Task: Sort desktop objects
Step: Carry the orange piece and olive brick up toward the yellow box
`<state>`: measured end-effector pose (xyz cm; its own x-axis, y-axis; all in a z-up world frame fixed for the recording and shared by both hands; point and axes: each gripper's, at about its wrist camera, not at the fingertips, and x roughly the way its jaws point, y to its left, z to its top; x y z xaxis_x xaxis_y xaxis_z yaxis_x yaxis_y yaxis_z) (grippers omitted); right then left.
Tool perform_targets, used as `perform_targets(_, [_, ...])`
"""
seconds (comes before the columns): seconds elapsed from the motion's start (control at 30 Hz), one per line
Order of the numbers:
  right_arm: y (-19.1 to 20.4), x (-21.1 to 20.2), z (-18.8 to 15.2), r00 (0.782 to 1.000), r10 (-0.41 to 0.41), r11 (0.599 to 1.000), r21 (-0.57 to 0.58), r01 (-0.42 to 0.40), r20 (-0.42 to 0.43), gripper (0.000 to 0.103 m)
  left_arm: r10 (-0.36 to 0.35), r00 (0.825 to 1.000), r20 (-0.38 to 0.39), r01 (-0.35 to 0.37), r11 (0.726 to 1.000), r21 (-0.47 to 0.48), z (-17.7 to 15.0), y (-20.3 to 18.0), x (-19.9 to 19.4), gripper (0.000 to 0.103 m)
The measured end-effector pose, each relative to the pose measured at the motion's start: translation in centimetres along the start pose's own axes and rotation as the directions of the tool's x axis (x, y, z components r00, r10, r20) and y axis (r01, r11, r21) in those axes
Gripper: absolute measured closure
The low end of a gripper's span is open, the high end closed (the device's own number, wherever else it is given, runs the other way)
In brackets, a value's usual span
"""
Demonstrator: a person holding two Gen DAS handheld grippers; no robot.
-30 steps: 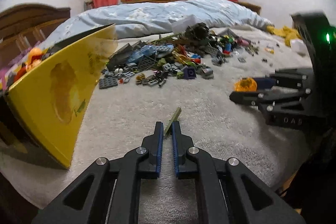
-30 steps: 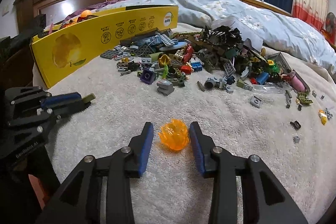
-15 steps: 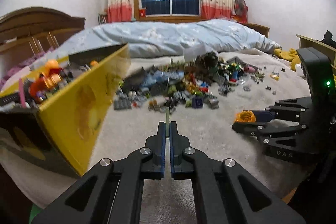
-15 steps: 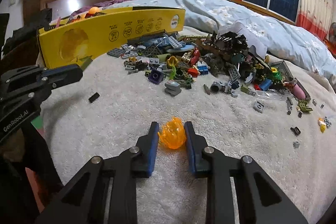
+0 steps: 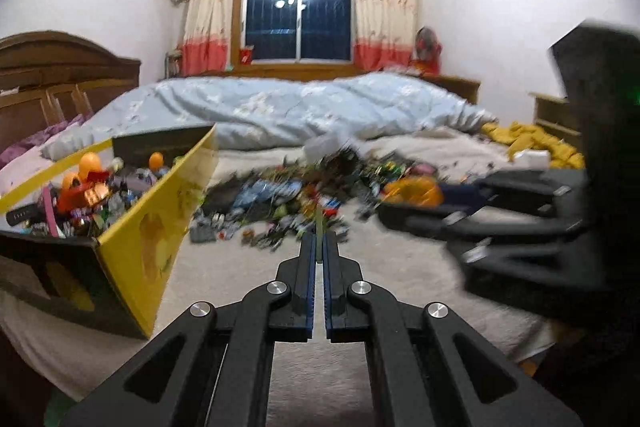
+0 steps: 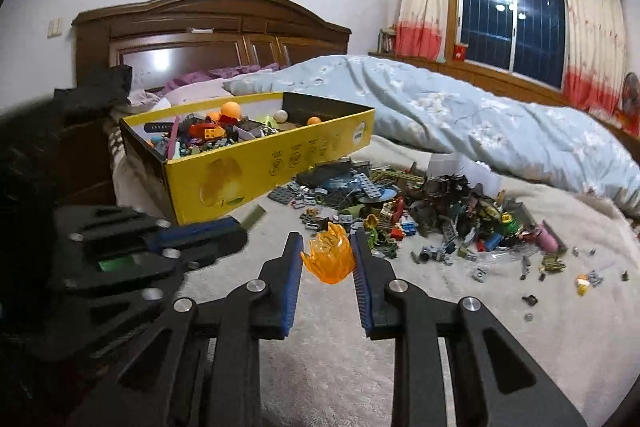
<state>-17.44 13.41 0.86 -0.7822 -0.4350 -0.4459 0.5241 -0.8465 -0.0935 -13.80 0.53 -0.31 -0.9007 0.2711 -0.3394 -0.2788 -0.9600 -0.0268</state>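
Note:
My left gripper (image 5: 319,247) is shut on a thin olive-green flat piece (image 5: 319,233), held above the blanket; it also shows in the right wrist view (image 6: 256,217). My right gripper (image 6: 326,247) is shut on a translucent orange flame piece (image 6: 329,259), lifted off the blanket; it also shows blurred in the left wrist view (image 5: 416,191). A yellow cardboard box (image 5: 160,235) (image 6: 256,171) with several toy pieces inside stands to the left. A pile of loose building bricks (image 6: 400,203) (image 5: 288,199) lies on the white blanket ahead.
A light blue duvet (image 6: 480,123) lies behind the pile. A wooden headboard (image 6: 208,27) stands at the back left. Small stray pieces (image 6: 560,267) are scattered at the right on the blanket. A yellow cloth (image 5: 532,143) lies at the far right.
Both grippers have risen from the blanket with their pieces. The right gripper closed on the orange flame piece and lifted it. The inside of the box has come into view.

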Motion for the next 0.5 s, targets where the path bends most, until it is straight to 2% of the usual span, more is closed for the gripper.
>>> perform_targets(0.23, [1.1, 0.5, 0.1, 0.999, -0.037, 0.999, 0.016, 0.037, 0.007, 0.079, -0.018, 0.998, 0.053, 0.017, 1.000, 0.019, 0.6, -0.6, -2.2, 0.099])
perform_targets(0.5, [3.3, -0.7, 1.3, 0.993, -0.094, 0.995, 0.038, 0.091, 0.078, 0.079, 0.030, 0.994, 0.108, -0.030, 1.000, -0.008, 1.2, 0.3, -3.9, 0.099])
